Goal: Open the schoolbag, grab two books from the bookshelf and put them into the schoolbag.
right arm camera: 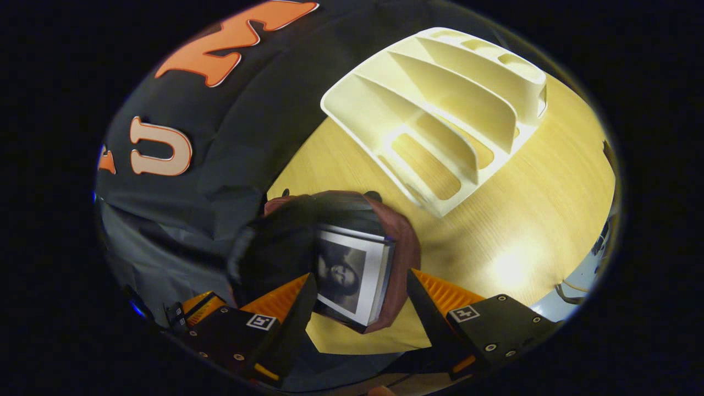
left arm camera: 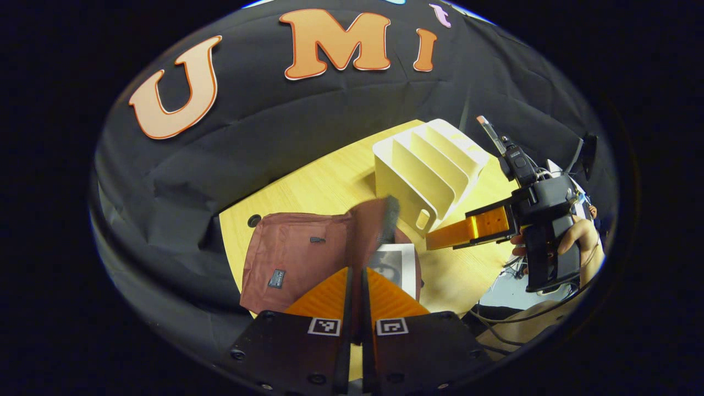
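Note:
The maroon schoolbag (left arm camera: 286, 258) lies flat on the wooden table (left arm camera: 330, 181). My left gripper (left arm camera: 356, 286) is shut on the bag's flap (left arm camera: 374, 220) and holds it raised. Under the flap, a book with a grey portrait cover (left arm camera: 393, 264) sits in the bag's mouth. In the right gripper view this book (right arm camera: 346, 275) lies inside the bag (right arm camera: 404, 247), on top of another one. My right gripper (right arm camera: 360, 297) is open, one finger on each side of the book, touching nothing. In the left gripper view, a hand holds the right gripper (left arm camera: 440, 239) just right of the bag. The cream bookshelf (left arm camera: 429, 165) (right arm camera: 440, 110) has bare slots.
The black cloth wall runs close behind the bag and the shelf. A small round hole (left arm camera: 254, 220) marks the table near the bag's far corner. Cables (left arm camera: 511, 269) hang past the table's right edge. Bare wood (right arm camera: 522, 220) lies between the shelf and my right gripper.

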